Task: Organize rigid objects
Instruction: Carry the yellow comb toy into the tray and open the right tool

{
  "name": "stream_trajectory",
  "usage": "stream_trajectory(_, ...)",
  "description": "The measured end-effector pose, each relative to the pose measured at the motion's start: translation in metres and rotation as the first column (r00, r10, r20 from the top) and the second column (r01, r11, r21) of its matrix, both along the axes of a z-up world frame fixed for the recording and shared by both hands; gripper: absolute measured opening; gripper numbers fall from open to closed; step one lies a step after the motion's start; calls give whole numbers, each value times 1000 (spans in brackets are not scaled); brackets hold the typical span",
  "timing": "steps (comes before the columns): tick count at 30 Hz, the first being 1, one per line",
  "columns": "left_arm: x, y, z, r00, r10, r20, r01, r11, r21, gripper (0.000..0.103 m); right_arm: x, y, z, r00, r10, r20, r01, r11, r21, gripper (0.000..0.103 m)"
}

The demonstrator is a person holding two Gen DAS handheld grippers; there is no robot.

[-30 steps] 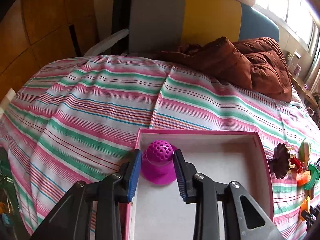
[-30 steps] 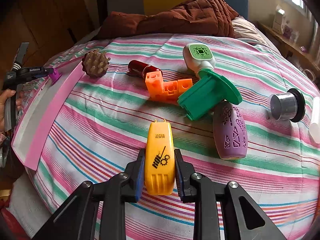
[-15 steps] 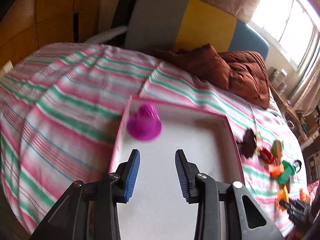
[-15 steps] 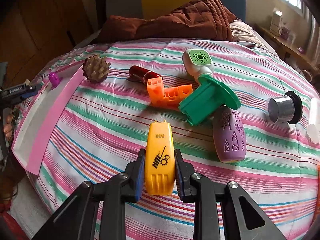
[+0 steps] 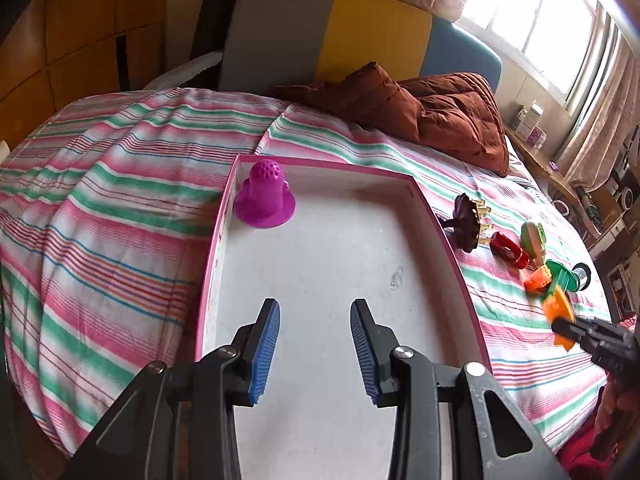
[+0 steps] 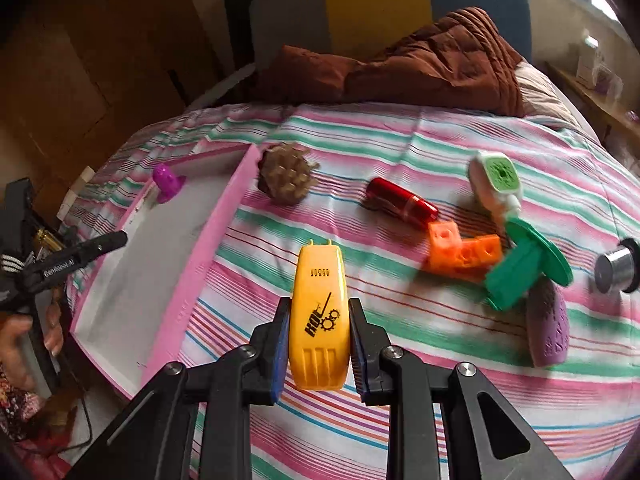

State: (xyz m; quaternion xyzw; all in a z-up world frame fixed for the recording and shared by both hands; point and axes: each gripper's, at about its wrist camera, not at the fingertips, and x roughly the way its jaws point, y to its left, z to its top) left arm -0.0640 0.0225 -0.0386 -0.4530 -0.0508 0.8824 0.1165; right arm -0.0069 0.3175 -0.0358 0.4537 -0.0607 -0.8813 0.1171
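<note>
The yellow toy casing (image 6: 319,316) is being clamped between the jaws of the right gripper (image 6: 319,344) and carried above the striped bedsheet (image 6: 400,344), presumably toward the pink-rimmed tray (image 6: 188,280). The left gripper (image 5: 315,350) is being held over the tray with its jaws spread and nothing between them. The magenta perforated cap (image 5: 264,198) is standing upright in the tray's far corner. Only in the right wrist view is the lilac patterned pod (image 6: 547,330) being shown; only the left view reveals the tray's whole floor.

striped bed (image 6: 400,152), pink tray (image 5: 448,236), scattered toys (image 6: 464,252)
</note>
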Motion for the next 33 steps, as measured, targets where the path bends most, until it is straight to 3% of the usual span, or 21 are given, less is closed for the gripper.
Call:
stream_trajectory(6, 6, -13, -1, 999, 49, 18, -50, 999, 16, 37, -38, -73, 17, 992, 127, -17, -127, 992, 3, 26)
stream_trajectory(11, 9, -23, -2, 997, 74, 37, -75, 997, 28, 37, -76, -132, 12, 978, 203, 38, -204, 979, 11, 26)
stream_trajectory(20, 11, -21, 0, 998, 57, 30, -58, 998, 26, 37, -139, -193, -7, 973, 212, 94, -220, 972, 84, 26)
stream_trajectory(28, 8, -24, -2, 996, 70, 50, -73, 996, 50, 37, -175, -213, -24, 983, 165, 84, -177, 972, 155, 27)
stream_trajectory(33, 8, -26, -2, 996, 72, 48, -75, 996, 56, 37, -169, -203, -18, 988, 147, 39, -151, 982, 110, 53)
